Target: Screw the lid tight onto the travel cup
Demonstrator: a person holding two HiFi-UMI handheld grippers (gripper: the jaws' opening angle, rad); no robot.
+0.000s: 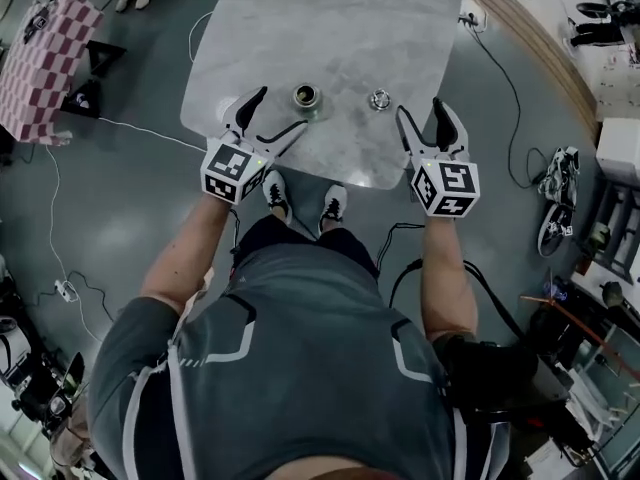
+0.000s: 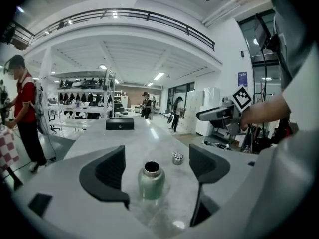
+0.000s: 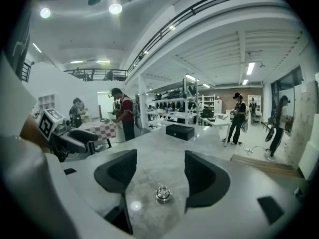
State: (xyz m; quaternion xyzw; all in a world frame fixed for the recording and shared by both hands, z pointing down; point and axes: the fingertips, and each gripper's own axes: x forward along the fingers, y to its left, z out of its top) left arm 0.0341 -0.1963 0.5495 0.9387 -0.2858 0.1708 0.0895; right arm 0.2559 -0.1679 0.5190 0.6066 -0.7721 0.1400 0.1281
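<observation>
Tabletop (image 1: 330, 28) with cup (image 1: 306, 96), far end cropped

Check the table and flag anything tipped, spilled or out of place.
Nothing stands out. The travel cup stands upright and open on the table, and its lid sits apart beside it. No spill shows.

A: How many things on the tabletop (image 1: 330, 28)?
B: One travel cup (image 1: 306, 97), one lid (image 1: 379, 99), one black box (image 2: 119, 124) (at the far end).
A: And tools?
B: Two: left tool (image 1: 285, 107), right tool (image 1: 419, 105).
A: Anything else?
B: Two shoes (image 1: 276, 193).
</observation>
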